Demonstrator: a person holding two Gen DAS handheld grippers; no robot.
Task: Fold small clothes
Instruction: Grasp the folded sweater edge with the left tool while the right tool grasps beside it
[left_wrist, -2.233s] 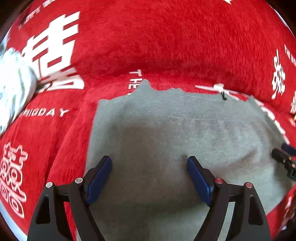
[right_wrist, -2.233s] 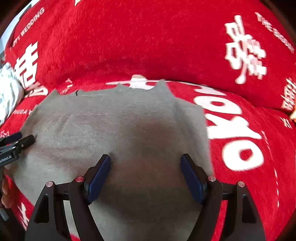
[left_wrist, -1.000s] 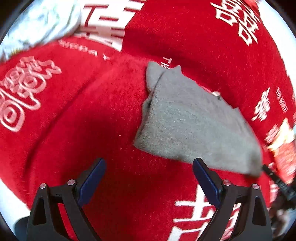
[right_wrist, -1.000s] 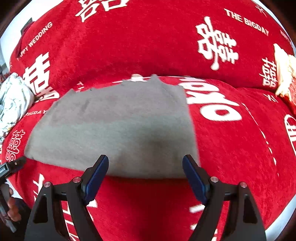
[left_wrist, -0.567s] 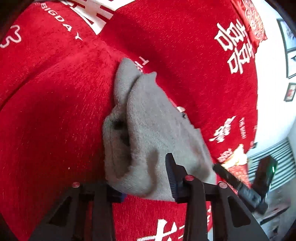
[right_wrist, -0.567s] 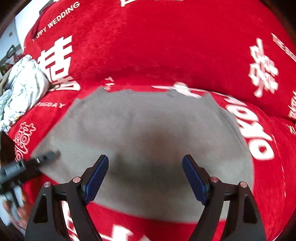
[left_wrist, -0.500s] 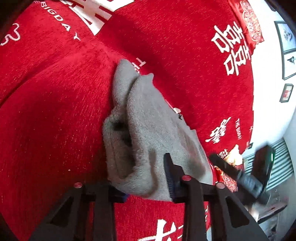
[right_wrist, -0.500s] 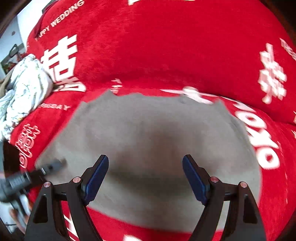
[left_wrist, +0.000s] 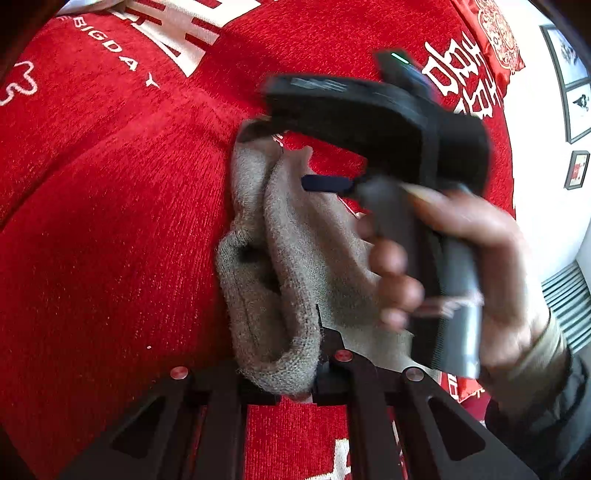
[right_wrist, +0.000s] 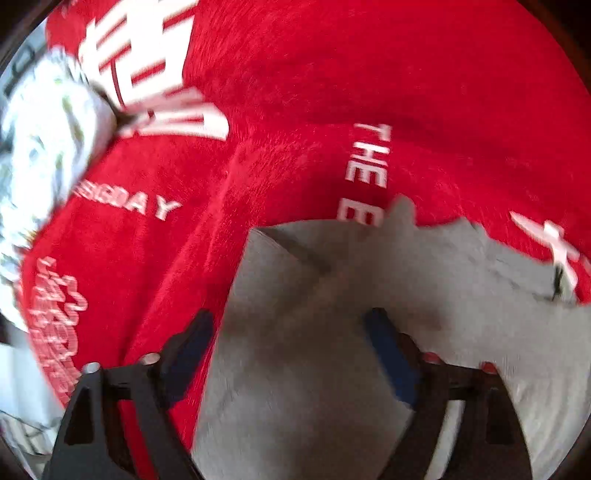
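One broad red blanket (left_wrist: 110, 221), printed with white characters and the words THE BIGDAY, carries everything; its pile runs from edge to edge of both views. On it lies the grey garment (right_wrist: 369, 369), a small knitted piece, spread over the lower right of the right wrist view with its jagged far edge toward the blanket's lettering. A white patterned cloth (right_wrist: 44, 147) sits bunched near the blanket's far left edge, well apart from the garment.

In the left wrist view the garment's near end is gathered into a thick roll, and the left gripper (left_wrist: 280, 369) is closed tight on that bunch, several layers pinched together. The right gripper (right_wrist: 291, 350) hangs over the garment's left portion with its jaws spread wide and nothing between them; its left finger is over bare blanket just beside the garment's edge, the right finger over the grey knit. From the left wrist view the person's right hand (left_wrist: 461, 266) shows wrapped round that tool's handle, blurred.

The likely trouble is the bunched hold: carrying a crumpled wad across would lay down a lumpy, skewed fold. The knit may also drag on the blanket's pile, or the right tool may catch only one layer.
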